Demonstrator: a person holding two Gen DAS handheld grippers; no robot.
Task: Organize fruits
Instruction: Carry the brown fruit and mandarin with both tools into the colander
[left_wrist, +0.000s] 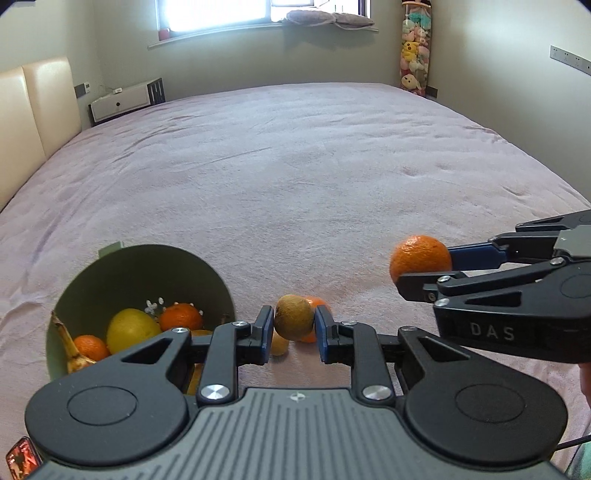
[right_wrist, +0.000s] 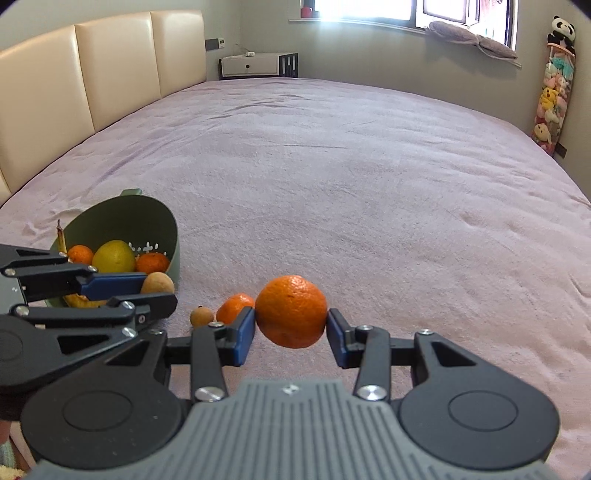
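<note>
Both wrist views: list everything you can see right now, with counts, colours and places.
bowl: one, green, on the bed at left, tipped on its side
fruit in bowl: three oranges, one yellow citrus, one banana
loose fruit on bed: one orange, one small tan fruit
bed cover: one, pink
left gripper: jaws shut on a brown fruit
right gripper: jaws shut on a big orange

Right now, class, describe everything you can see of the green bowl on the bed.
The green bowl is a deep, matte, plastic-looking colander with small drain holes in its floor and a tab handle at its far rim. It lies tipped on the pink bedspread, its mouth facing the cameras. Inside lie a banana, a yellow-green fruit and several oranges. The left gripper passes in front of it.
</note>
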